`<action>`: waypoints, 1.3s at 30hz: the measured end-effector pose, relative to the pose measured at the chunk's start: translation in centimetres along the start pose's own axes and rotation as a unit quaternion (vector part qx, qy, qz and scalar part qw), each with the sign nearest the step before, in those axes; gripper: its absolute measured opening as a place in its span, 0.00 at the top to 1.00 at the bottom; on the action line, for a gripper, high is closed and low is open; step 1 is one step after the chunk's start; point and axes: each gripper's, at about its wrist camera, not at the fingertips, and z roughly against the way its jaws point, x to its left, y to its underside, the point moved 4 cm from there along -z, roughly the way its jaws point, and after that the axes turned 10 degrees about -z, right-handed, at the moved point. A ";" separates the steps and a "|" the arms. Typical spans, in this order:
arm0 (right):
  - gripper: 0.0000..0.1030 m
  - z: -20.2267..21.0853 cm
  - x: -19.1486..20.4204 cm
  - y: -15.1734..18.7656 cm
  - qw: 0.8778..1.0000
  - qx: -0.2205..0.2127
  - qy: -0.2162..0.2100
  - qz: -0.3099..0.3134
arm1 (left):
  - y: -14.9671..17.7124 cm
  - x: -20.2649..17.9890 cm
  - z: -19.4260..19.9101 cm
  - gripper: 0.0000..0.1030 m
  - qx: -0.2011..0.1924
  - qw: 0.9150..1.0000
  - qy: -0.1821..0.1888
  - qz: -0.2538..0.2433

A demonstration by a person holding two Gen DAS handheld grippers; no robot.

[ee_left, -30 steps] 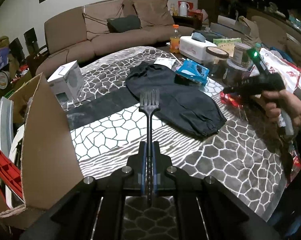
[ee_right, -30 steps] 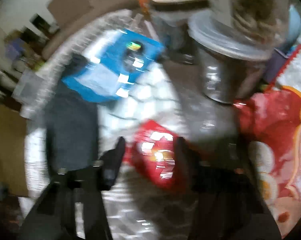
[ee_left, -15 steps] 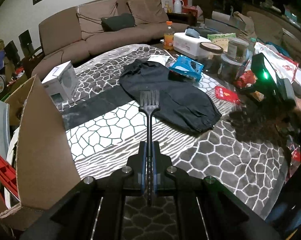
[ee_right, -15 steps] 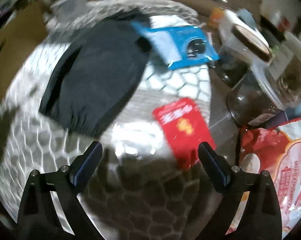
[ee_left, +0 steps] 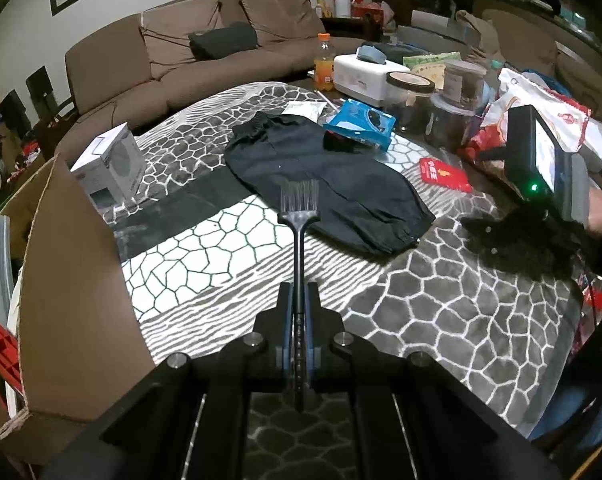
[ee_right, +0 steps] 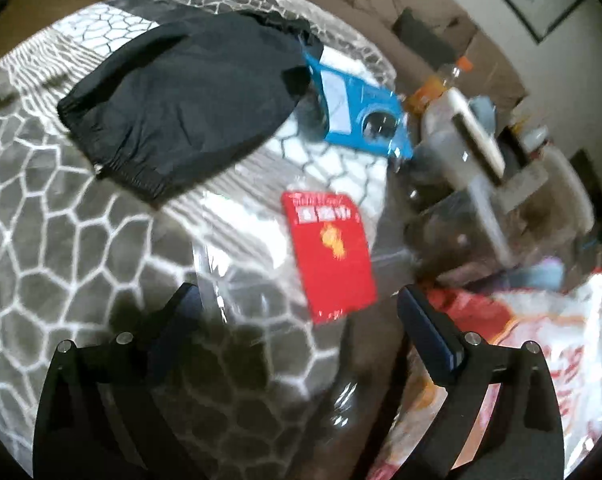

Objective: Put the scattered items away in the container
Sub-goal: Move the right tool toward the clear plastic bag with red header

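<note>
My left gripper (ee_left: 299, 312) is shut on the handle of a black brush (ee_left: 299, 216), held above the patterned table cover. A cardboard box (ee_left: 73, 280) stands at the left. My right gripper (ee_right: 301, 304) is open and empty, just in front of a red packet (ee_right: 333, 256) lying flat on the table; the packet also shows in the left wrist view (ee_left: 445, 174). A black cloth sleeve (ee_left: 325, 184) lies mid-table, also in the right wrist view (ee_right: 189, 104). A blue package (ee_left: 361, 124) lies beyond it, also in the right wrist view (ee_right: 361, 116).
A grey-white small box (ee_left: 113, 164) sits far left. Jars (ee_left: 457, 108), a white appliance (ee_left: 369, 72), an orange bottle (ee_left: 325, 64) and snack bags (ee_left: 541, 108) crowd the far right. A sofa (ee_left: 205, 52) stands behind. The right device (ee_left: 541, 160) is at the right edge.
My right gripper opened, let go of the red packet and pulled back from it; the packet now lies flat on the table. My left gripper still holds the brush, barely moved.
</note>
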 end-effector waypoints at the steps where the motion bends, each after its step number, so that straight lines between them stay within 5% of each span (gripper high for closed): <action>1: 0.05 0.1 0.4 -0.2 1.000 -0.009 0.016 0.017 | 0.0 0.0 -0.1 0.95 0.001 1.000 0.000 0.000; 6: 0.08 -0.1 1.4 -0.7 0.997 -0.032 0.056 0.051 | 0.1 0.0 -0.1 0.95 0.003 1.000 0.001 -0.002; 10: 0.23 -0.1 1.3 -0.8 0.986 -0.039 0.137 0.088 | 0.0 0.0 0.1 0.95 0.002 1.000 0.003 -0.002; 12: 0.23 -0.4 0.9 -0.9 0.980 -0.042 0.171 0.092 | 0.1 -0.1 0.1 0.95 0.002 1.000 0.003 -0.003; 17: 0.32 -1.5 0.6 -1.0 0.990 -0.003 0.125 0.060 | 0.0 -0.1 0.2 0.95 0.001 1.000 0.005 -0.003; 19: 0.33 -1.7 -1.0 -1.3 0.997 0.029 0.076 -0.016 | 0.0 -0.1 0.2 0.95 0.000 1.000 0.006 -0.003; 23: 0.15 -2.6 -3.8 -1.0 0.989 0.050 0.007 -0.140 | -0.1 -0.2 0.3 0.95 0.000 1.000 0.010 -0.004; 25: 0.13 -3.1 -4.4 -0.9 0.985 0.046 -0.018 -0.167 | -0.1 -0.3 0.3 0.95 0.000 1.000 0.012 -0.005; 27: 0.21 -3.5 -5.1 -0.9 0.974 0.052 -0.072 -0.207 | -0.1 -0.4 0.3 0.95 0.001 1.000 0.013 -0.007; 29: 0.53 -3.6 -5.5 -0.8 0.960 0.060 -0.130 -0.240 | -0.1 -0.6 0.3 0.95 0.001 1.000 0.014 -0.010; 31: 0.62 -3.4 -5.3 -0.9 0.956 0.066 -0.146 -0.245 | 0.0 -0.6 0.2 0.95 0.002 1.000 0.014 -0.010; 34: 0.97 -2.5 -4.0 -1.8 0.955 0.054 -0.182 -0.228 | 0.0 -0.6 0.2 0.95 0.004 1.000 0.015 -0.012; 39: 0.99 -2.4 -4.3 -3.1 0.967 0.035 -0.134 -0.213 | 0.1 -0.6 0.2 0.95 0.005 1.000 0.016 -0.014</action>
